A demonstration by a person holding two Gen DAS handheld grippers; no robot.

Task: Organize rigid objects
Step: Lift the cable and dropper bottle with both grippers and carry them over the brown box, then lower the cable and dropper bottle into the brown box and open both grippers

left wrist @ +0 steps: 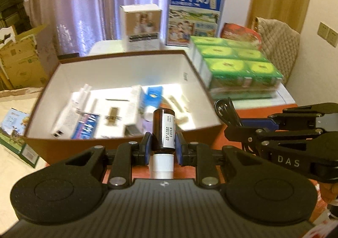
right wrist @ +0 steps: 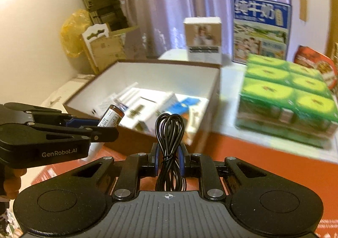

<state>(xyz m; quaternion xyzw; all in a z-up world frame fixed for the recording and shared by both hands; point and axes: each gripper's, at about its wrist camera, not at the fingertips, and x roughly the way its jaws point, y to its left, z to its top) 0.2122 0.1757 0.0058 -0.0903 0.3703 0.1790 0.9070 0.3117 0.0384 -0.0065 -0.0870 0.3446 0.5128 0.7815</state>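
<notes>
My left gripper [left wrist: 162,147] is shut on a brown glass bottle [left wrist: 163,130] with a white label and a white cap [left wrist: 162,166] toward the camera. It hangs just short of the near wall of an open brown box [left wrist: 126,143], white inside, that holds several small cartons and tubes. My right gripper [right wrist: 169,153] is shut on a coiled black cable [right wrist: 170,130], also short of the box [right wrist: 147,77]. In the right wrist view the left gripper [right wrist: 105,130] and its bottle [right wrist: 112,116] show at the left. The right gripper [left wrist: 230,130] with the cable [left wrist: 226,111] shows at the right of the left wrist view.
A green shrink-wrapped pack of cartons [left wrist: 238,69] lies right of the box. Behind stand a blue milk carton box [left wrist: 194,14] and a white box [left wrist: 141,26]. A small printed box [left wrist: 14,130] lies at the left on the table. Cardboard boxes [right wrist: 105,48] and a curtain are behind.
</notes>
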